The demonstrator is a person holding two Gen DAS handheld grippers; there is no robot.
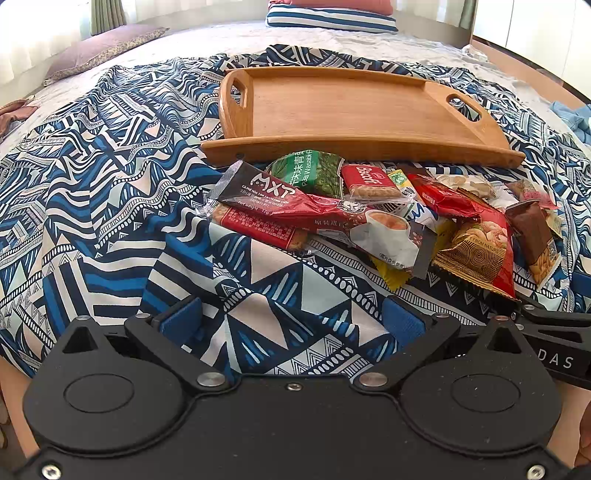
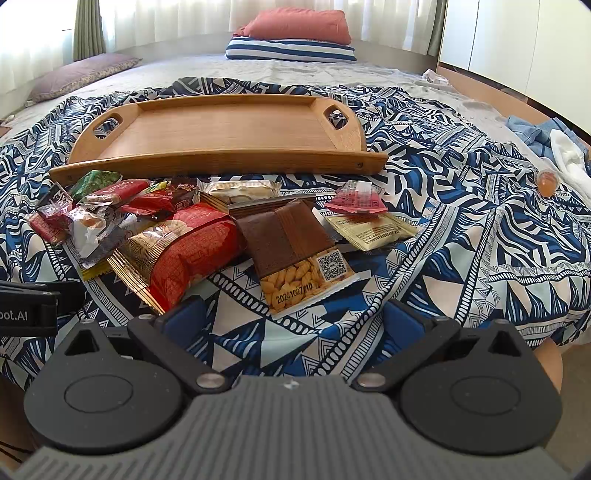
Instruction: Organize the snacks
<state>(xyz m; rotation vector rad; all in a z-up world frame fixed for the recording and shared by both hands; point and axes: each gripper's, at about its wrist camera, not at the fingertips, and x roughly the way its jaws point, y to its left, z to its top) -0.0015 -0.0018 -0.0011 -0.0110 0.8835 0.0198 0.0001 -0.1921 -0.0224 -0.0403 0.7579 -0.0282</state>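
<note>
Blue-white geometric-patterned blanket (image 2: 461, 229) spread rumpled over bed. Pale grey sheet (image 2: 332, 74) beyond it. At far end, salmon pillow (image 2: 299, 24) stacked on navy-white striped pillow (image 2: 291, 51). Purple patterned pillow (image 2: 81, 74) lies flat at far left. Sheer white curtains (image 2: 184, 18) along back, green drape (image 2: 86, 29) at left. Crumpled blue cloth (image 2: 535, 133) at right bed edge, white cloth (image 2: 569, 155) touching it. Small orange container (image 2: 546, 181) lies on blanket just beside white cloth.
</note>
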